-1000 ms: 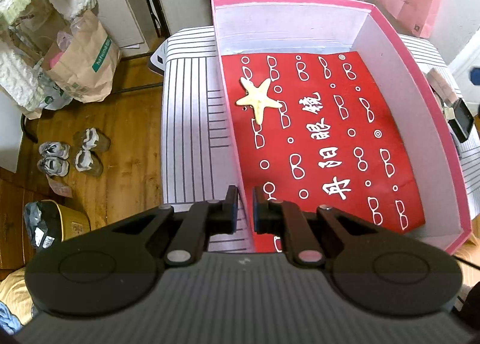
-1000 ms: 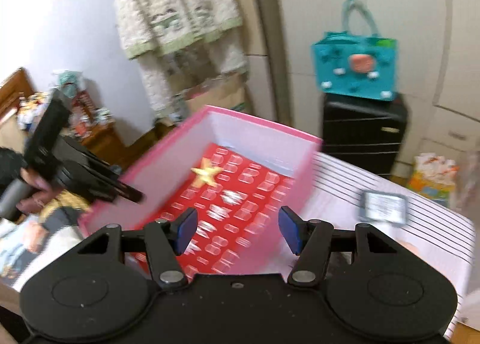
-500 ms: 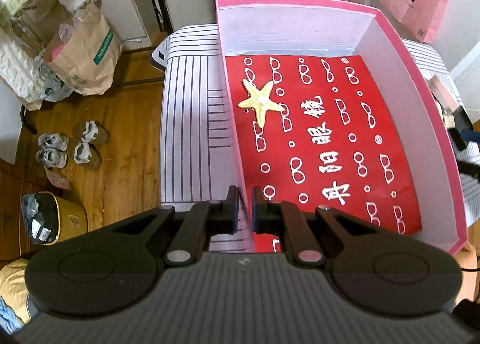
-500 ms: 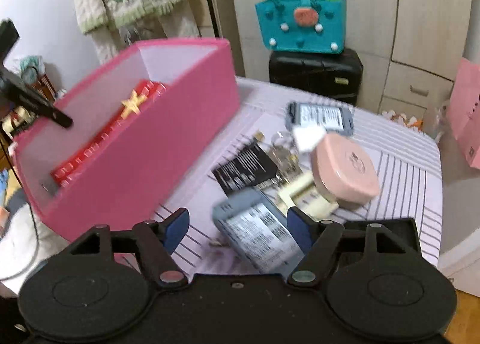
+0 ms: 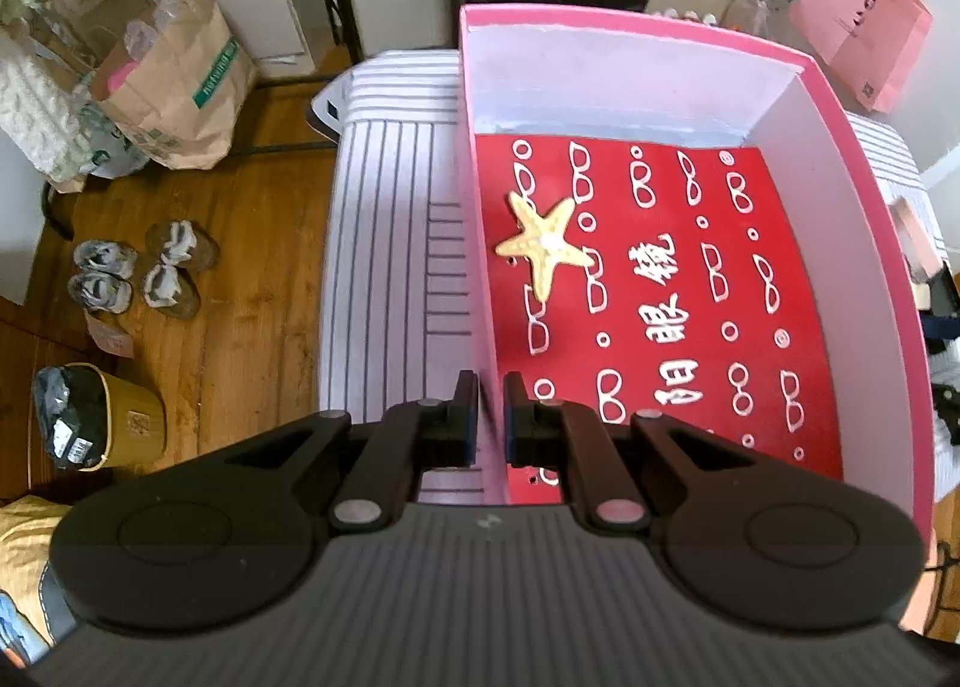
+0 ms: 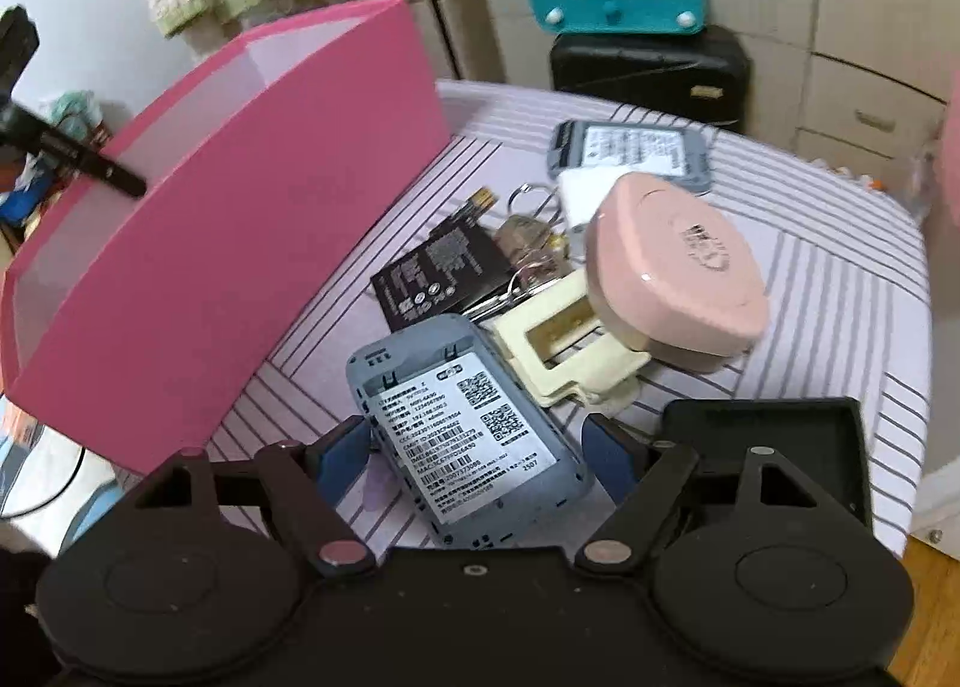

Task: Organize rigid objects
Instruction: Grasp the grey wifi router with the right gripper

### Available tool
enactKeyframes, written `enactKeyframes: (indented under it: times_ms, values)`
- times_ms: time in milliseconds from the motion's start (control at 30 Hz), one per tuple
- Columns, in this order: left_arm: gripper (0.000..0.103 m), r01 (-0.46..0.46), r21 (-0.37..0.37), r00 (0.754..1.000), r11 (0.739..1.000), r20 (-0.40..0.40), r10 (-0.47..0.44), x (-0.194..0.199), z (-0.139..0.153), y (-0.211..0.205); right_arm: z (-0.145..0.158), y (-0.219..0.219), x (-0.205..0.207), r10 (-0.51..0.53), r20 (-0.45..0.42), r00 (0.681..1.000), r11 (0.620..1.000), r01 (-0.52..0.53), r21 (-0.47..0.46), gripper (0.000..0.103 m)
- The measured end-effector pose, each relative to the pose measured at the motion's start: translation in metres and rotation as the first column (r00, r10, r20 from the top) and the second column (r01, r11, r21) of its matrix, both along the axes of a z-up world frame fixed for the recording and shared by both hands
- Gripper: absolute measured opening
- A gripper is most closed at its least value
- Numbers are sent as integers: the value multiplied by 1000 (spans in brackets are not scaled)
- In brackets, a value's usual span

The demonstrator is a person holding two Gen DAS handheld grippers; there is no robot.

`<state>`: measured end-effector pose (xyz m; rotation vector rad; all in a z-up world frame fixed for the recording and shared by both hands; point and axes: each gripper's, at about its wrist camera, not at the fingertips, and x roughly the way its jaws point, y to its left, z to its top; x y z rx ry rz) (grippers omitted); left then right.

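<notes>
- My right hand-held gripper (image 6: 477, 456) stands open, its jaws having just been widening, with the grey router (image 6: 465, 435) lying flat on the striped counter (image 6: 840, 267) between them, pads not yet pressing.
- The router's long axis runs ahead of me, slanting slightly left.
- My left hand-held gripper (image 5: 491, 414) is clamped on the near wall of the pink box (image 5: 477, 243), left of the router.

I see pink box (image 5: 864, 243) open, red-lined | starfish (image 5: 547, 246) flat inside | grey router (image 6: 465, 435) label-up on striped cloth beside box | pink case (image 6: 672, 279) near.
</notes>
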<state>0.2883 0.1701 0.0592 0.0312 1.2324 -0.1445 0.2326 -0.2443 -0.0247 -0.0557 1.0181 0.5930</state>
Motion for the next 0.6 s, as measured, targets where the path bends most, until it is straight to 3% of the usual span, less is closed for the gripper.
enactKeyframes:
  times_ms: [133,300,600]
  values:
    - [7,16,43,999,999,31,-17,-2,2,-8,0,5,1,40,-19,999,999,-40,5,84]
    - [7,11,57,999,998,42,-13,-2,3,-10,5,3,-2,37,-107,994,998,-30,59,66]
    - [7,10,46,998,999,60,-13,-6,5,-9,3,11,1,-1,-110,994,997,9,72,66]
